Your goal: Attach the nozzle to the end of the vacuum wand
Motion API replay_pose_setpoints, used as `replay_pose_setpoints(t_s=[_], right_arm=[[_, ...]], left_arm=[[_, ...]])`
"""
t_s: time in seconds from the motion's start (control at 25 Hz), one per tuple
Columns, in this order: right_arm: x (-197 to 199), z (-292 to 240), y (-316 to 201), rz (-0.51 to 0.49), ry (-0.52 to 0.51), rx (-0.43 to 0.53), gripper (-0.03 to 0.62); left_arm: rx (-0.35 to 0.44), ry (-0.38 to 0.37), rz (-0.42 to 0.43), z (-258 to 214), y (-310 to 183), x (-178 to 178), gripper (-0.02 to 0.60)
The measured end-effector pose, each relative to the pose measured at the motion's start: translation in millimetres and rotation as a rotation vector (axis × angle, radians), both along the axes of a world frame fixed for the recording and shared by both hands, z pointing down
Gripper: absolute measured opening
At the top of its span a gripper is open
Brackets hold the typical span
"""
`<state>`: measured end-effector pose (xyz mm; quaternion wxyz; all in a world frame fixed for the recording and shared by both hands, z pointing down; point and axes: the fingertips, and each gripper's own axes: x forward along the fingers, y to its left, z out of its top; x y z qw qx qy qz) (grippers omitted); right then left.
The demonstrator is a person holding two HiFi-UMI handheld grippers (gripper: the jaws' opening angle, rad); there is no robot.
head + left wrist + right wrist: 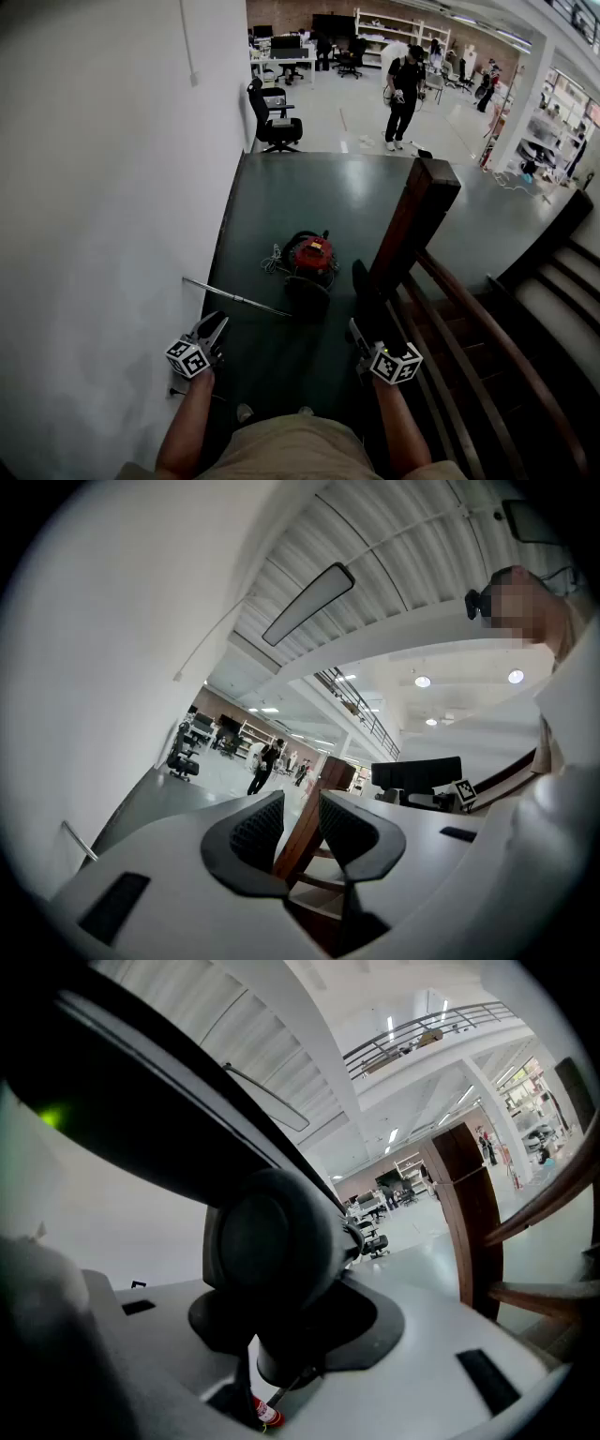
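A thin metal vacuum wand [234, 298] lies on the dark green floor beside the white wall. Behind it sits the red canister vacuum [311, 253], which also peeks out as a red spot [265, 1413] under the jaws in the right gripper view. My right gripper [357, 330] is shut on a black nozzle [362, 284], held level to the right of the vacuum. In the right gripper view the nozzle [272, 1241] fills the space between the jaws of the right gripper [291, 1326]. My left gripper [213, 330] hovers near the wand's near side. This left gripper [300, 829] stands open with nothing in it.
A brown wooden newel post [412, 220] and stair rail [487, 337] stand just right of the right gripper, with steps [562, 300] descending beyond. A white wall [103, 187] runs along the left. A black office chair [274, 127] and a standing person [403, 94] are far ahead.
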<state>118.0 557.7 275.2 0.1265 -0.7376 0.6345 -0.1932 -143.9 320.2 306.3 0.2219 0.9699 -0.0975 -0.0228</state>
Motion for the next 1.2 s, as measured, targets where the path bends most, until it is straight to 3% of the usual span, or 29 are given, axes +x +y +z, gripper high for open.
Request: replay_pose_setpoints(t_s=[0.44,0.76,0.92,1.2], right_arm=[[4,-2,2,-0.014,-0.013,0.026,0.167],[-8,17,-22,-0.056,-0.009,0.015,0.167],[-16,29,-59,-0.081,-0.004,-0.003,0.167],[-39,23,-167,-0.132,0.010,-0.054,0.167]], left_arm=[[0.010,-0.003,-0.010,-6,5,-2,0.124],[-0.022,-0.056,-0.029,16,0,-17,0.124],[-0.046,-0.073,-0.050,31,-31,-27,0.124],[-0.088,-0.075,-0.092,47,-129,-49,0.126]])
